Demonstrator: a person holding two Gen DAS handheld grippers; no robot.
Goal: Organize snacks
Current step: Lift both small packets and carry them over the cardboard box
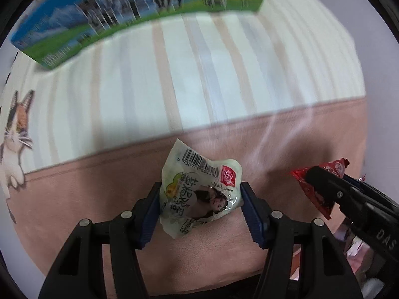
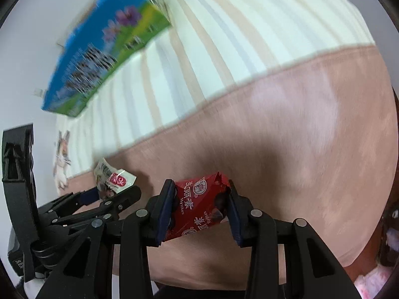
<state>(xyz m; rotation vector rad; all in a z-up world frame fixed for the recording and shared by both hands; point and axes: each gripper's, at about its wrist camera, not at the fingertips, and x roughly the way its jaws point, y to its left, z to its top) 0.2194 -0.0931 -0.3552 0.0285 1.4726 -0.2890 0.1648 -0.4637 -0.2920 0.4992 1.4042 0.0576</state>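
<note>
Mid-task, we judge: both packets are picked up, neither yet put away. Our left claw (image 1: 200, 211) is clenched on the pale green snack packet (image 1: 199, 189), pinched crumpled between both pads, clear of the pink blanket (image 1: 87, 199). Our right claw (image 2: 199, 209) is clenched on the red snack packet (image 2: 199, 206), likewise lifted. The blue-and-green carton (image 1: 139, 12) stands well beyond, across the striped sheet; we guess it is the destination.

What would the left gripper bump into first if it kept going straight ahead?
Probably the pink part of the cloth. The left gripper points down at it while gripping the pale green snack packet, so the packet would likely touch first; depth is unclear.
</note>
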